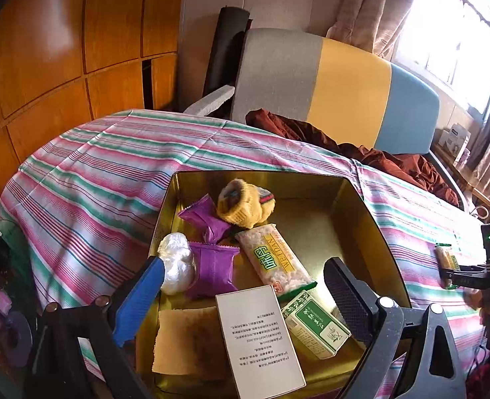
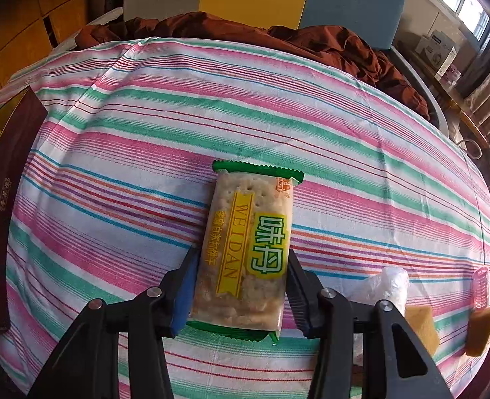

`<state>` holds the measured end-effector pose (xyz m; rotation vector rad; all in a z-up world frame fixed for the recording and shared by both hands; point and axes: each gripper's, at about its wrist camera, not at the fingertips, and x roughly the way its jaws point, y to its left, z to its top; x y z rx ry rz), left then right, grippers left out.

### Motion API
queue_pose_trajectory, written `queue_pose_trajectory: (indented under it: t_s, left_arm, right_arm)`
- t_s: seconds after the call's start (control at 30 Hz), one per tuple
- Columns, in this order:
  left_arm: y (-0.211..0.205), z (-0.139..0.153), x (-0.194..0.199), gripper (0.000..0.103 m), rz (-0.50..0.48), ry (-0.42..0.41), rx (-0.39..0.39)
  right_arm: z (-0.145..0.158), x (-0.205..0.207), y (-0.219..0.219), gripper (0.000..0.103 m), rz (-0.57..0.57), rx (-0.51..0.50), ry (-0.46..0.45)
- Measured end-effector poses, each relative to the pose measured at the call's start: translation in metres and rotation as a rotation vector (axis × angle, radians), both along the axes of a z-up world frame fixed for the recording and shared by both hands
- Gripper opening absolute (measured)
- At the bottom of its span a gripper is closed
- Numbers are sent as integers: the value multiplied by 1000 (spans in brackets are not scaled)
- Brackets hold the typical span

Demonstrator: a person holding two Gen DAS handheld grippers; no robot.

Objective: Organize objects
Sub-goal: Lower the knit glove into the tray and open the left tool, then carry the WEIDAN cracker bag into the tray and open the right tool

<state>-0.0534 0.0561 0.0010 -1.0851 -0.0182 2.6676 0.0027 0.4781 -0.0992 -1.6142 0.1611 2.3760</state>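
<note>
The left gripper (image 1: pixel 241 286) is being held wide open over a gold tin (image 1: pixel 354 206) that is filling the lower middle of the left wrist view; nothing is being gripped between its blue pad and its black pad. Inside the tin, two purple packets (image 1: pixel 211 266) are being seen at the left, with a white plastic bundle (image 1: pixel 178 262) touching the lower one. A yellow knitted item (image 1: pixel 245 206) is lying toward the far wall, a Weidan cracker packet (image 1: pixel 274 259) is lying along the middle, and a white card (image 1: pixel 261 342), a green box (image 1: pixel 314 326) and a brown sheet (image 1: pixel 188 342) are lying nearest the camera. At the far right edge of the same view, the right gripper is being seen on the striped bedsheet (image 1: pixel 95 173) with a second packet.

In the right wrist view, the right gripper (image 2: pixel 241 286) is being closed around that second cracker packet (image 2: pixel 248 249), which is lying flat on the sheet in the centre of the frame. Its lower half is between the two pads, which are being pressed against, or held just beside, its long edges; firm contact cannot be told. A dark red box (image 2: pixel 5 179) is being seen at the left edge. A clear plastic wad (image 2: pixel 387 286) and two tan blocks (image 2: pixel 421 326) are lying at the lower right.
</note>
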Motion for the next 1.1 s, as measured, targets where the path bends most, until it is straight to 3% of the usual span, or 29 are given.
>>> queue_pose_trajectory:
  t_s: [0.17,0.33,0.6,0.87,1.1]
  left_arm:
    - [-5,1,5,99,-4,10,6]
    - [-12,0,6,99,-4,5,19]
    - [-28,0,7,98,19,5,61]
    - [-51,-2,6,99,62,-1,93]
    - [-61,-4,6,99,79,-9,94]
  right_arm:
    - [4,0,-26,49,17,-168,30]
    - [40,-6,-63,49,58,-251,141]
    - [94,-46,-164,49,278,-240,234]
    - [61,-97,-241,49,382,-192,135]
    - [20,-117,-258,49,391,-128,26]
